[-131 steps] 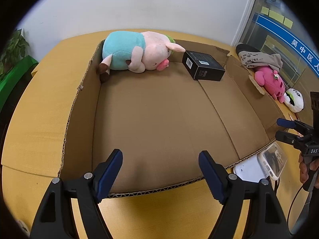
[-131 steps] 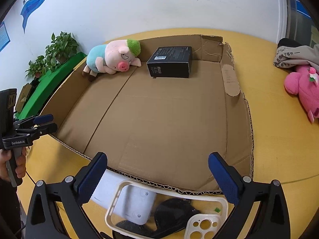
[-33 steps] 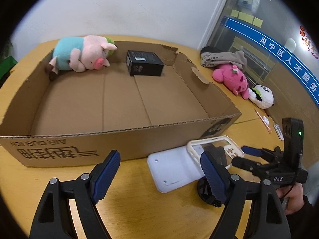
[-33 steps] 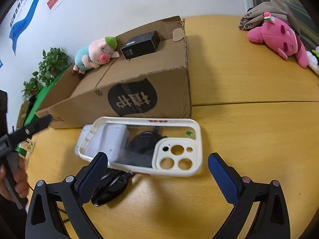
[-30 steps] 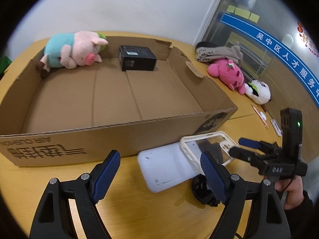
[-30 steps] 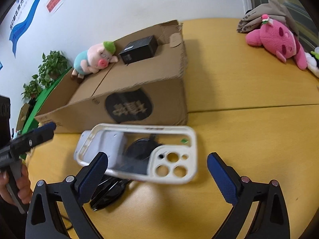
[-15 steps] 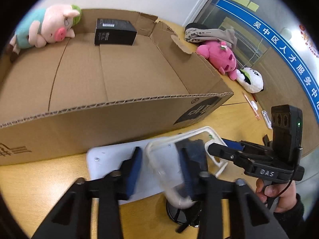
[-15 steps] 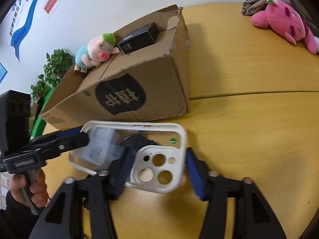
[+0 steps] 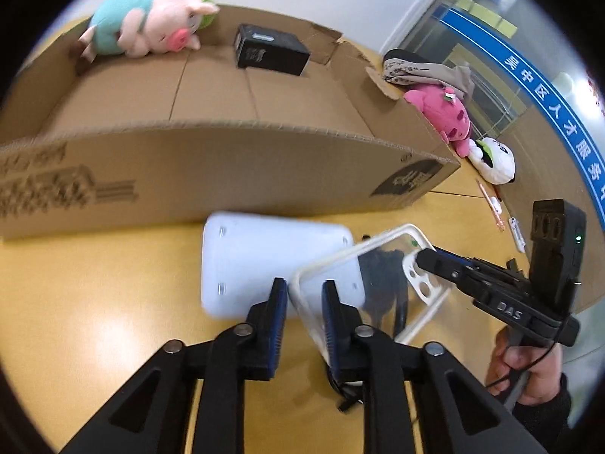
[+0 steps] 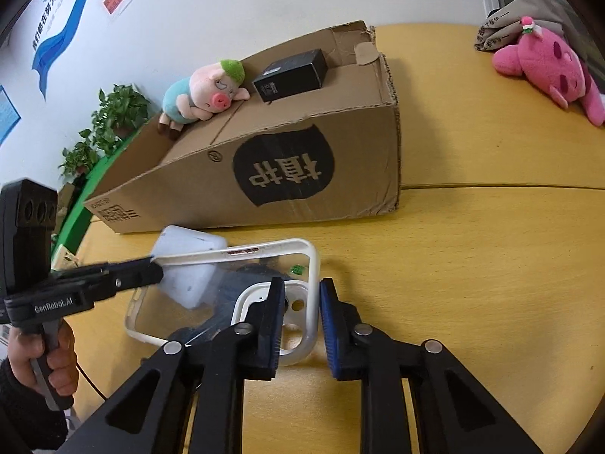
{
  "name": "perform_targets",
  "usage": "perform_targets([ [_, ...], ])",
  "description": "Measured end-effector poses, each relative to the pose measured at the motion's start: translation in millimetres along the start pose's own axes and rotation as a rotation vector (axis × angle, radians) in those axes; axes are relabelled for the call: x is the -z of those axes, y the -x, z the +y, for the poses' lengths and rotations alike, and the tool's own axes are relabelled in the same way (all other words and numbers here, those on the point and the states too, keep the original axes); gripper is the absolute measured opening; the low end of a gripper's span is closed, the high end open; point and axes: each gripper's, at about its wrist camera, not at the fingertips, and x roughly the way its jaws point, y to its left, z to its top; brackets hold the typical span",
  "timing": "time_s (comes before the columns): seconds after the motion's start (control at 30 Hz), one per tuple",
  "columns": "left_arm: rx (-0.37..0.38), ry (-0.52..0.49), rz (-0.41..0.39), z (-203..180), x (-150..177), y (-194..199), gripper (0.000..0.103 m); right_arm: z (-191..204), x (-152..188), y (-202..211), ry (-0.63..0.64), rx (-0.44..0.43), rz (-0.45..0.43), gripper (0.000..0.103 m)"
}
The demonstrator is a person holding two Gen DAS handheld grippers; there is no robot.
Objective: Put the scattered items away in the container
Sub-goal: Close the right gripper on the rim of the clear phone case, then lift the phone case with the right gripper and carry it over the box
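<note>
A clear phone case with a white rim point(image 9: 363, 240) point(image 10: 264, 247) hangs tilted above the table in front of the open cardboard box point(image 9: 227, 166) point(image 10: 340, 174). My left gripper point(image 9: 302, 287) point(image 10: 157, 266) is shut on its plain end. My right gripper point(image 10: 300, 291) point(image 9: 421, 259) has its jaws closing on the camera-hole end, with the rim against one pad. Under the case lie a flat white box point(image 9: 264, 253) point(image 10: 189, 249) and a black item point(image 9: 382, 287), partly hidden. Inside the box are a pig plush point(image 9: 151, 22) and a small black box point(image 9: 270, 51).
On the yellow table right of the box lie a pink plush point(image 9: 442, 113) point(image 10: 544, 64), a grey cloth point(image 9: 427, 70) and a white panda plush point(image 9: 493, 164). Potted plants point(image 10: 109, 121) stand beyond the table's left edge. A hand point(image 9: 525, 363) holds each gripper's handle.
Both grippers came down in front of the box and their jaws went from wide apart to narrow around the phone case. The case has tilted up off the white box.
</note>
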Motion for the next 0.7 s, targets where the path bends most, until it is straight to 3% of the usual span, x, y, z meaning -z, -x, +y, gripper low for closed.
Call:
perform_targets([
  [0.07,-0.003,-0.007,0.027,-4.7,7.3,-2.2,0.042,3.9,3.1,-1.3,0.014,0.019,0.001,0.019],
  [0.2,0.044,0.019,0.059,-4.7,18.2,-10.1,0.041,11.4,7.2,0.7,0.02,0.009,-0.019,0.016],
  [0.37,0.061,0.025,-0.007,-2.4,16.2,8.2,0.023,12.9,11.3,12.8,0.033,0.039,-0.039,0.009],
  [0.7,0.071,-0.032,-0.115,-2.1,-3.6,58.6,0.019,45.4,-3.7,42.4,0.078,0.026,-0.126,0.006],
])
